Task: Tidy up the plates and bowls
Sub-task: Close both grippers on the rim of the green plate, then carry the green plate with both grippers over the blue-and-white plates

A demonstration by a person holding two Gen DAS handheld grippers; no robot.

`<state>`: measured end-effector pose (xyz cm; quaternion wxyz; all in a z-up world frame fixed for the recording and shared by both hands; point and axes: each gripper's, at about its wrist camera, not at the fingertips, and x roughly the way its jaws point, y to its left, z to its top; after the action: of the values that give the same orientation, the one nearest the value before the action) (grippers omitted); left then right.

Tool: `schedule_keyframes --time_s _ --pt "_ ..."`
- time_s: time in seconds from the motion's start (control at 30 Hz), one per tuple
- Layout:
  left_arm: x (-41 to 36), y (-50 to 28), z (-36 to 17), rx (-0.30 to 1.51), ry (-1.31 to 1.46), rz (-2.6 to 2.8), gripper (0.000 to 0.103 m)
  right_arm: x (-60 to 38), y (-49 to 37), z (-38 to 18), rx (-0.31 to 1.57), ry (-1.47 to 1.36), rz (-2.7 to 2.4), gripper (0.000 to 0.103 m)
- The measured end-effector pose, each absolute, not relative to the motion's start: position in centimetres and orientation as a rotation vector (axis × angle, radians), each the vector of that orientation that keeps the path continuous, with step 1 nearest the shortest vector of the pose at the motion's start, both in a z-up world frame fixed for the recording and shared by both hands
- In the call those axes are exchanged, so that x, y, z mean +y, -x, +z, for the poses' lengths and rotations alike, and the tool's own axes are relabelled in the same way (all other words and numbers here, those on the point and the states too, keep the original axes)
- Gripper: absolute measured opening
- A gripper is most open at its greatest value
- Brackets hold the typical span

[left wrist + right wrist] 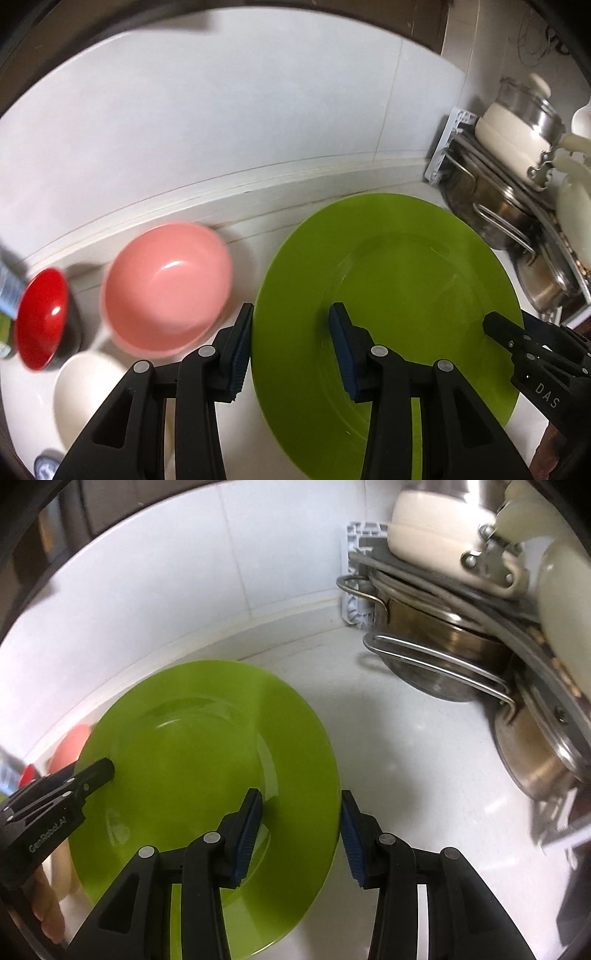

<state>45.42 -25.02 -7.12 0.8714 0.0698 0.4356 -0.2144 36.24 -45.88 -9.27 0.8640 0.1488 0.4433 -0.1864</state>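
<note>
A large green plate point(399, 295) lies on the white counter; it also shows in the right wrist view point(192, 760). My left gripper point(291, 354) is open and straddles the plate's left rim, one finger over the plate and one outside. My right gripper point(301, 838) is open and straddles the plate's right rim the same way. A pink bowl point(166, 288) stands left of the plate. A red bowl point(40, 317) is further left, and a white bowl point(85, 391) lies in front of them.
A rack with steel pots point(443, 657) and a cream pot point(436, 520) stands at the right by the tiled wall point(221, 110). A labelled container point(9, 291) is at the far left edge.
</note>
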Motion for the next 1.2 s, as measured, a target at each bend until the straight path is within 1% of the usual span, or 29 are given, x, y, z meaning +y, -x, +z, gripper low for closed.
schedule_keyframes --time_s 0.13,0.47,0.77,1.2 --pt "-22.0 -43.6 -5.8 0.893 -0.123 -0.421 0.041 -42.5 -34.3 -7.2 0.896 -0.257 -0.372 0.043" --pt "-14.3 -40.0 -3.5 0.860 -0.073 -0.336 0.041 -35.7 -31.6 -4.3 0.857 -0.193 -0.290 0.043" --pt "-8.4 -35.3 -2.2 0.830 -0.021 -0.222 0.040 -29.5 -30.3 -3.2 0.836 -0.143 -0.188 0.043" --pt "1.3 -31.8 -1.2 0.811 0.025 -0.070 0.040 -20.8 -29.9 -2.5 0.830 -0.085 -0.009 0.043"
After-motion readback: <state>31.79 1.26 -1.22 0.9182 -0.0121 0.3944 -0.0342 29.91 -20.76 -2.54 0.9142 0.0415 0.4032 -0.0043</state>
